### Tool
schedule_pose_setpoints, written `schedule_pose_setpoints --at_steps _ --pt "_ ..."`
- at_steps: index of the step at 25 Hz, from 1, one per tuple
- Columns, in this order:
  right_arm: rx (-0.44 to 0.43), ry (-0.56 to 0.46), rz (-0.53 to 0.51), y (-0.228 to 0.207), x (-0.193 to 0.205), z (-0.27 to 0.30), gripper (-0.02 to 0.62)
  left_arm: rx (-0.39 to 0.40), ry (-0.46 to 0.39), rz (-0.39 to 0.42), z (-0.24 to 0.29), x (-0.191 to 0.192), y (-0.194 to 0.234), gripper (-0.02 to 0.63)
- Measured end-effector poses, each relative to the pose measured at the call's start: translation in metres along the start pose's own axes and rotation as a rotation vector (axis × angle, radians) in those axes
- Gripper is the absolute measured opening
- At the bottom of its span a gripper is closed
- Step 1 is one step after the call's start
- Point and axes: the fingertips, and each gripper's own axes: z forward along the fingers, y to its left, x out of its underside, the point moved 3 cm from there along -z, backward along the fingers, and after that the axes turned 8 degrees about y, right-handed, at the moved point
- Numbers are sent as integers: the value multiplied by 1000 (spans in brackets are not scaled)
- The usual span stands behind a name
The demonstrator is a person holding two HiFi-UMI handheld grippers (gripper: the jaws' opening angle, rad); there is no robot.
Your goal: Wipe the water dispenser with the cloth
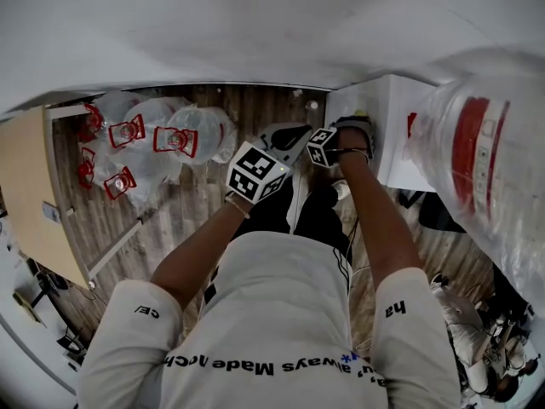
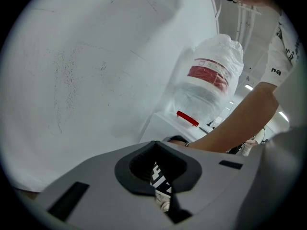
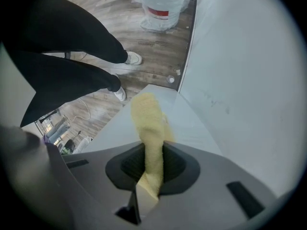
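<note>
Stands on a wooden floor (image 1: pixel 192 207) beside a white wall (image 1: pixel 255 24), both arms stretched forward and down. Holds in the right gripper (image 3: pixel 152 159) a yellow cloth (image 3: pixel 146 121), pinched tight between the two jaws. Lets the free end of the cloth stick out forward and lie on the flat white top of the water dispenser (image 3: pixel 192 128), close to the wall. Carries the left gripper (image 2: pixel 157 162) with its jaws pressed together and with nothing held between them. Shows through the dark opening of that gripper only a piece of black and white marker pattern (image 2: pixel 160 178). Has the left gripper just beside the right one in the head view, a little lower and more to the left, over the floor and apart from the dispenser. Points the left gripper toward the right forearm (image 2: pixel 240 123) and toward the dispenser behind it. Finds on the dispenser a large water bottle (image 1: pixel 477 169) with a red label, wrapped in clear plastic, and below it a small red part (image 2: pixel 187 118) on the white body. Finds also a group of empty bottles (image 1: pixel 145 139) with red handles on the floor at the left, well apart from the dispenser. Wears a white shirt (image 1: pixel 272 313), dark trousers (image 3: pixel 62 37) and white shoes (image 3: pixel 132 57).
</note>
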Motion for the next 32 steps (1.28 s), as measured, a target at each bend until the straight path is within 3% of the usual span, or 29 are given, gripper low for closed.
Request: schedule_pose_setpoints --at_steps 27,32 --pt "-71 -32 -22 89 -28 -4 58 -3 -4 27 -21 6 -20 17" --pt "-39 -136 68 94 -30 -22 58 -6 -16 39 -32 9 -30 17"
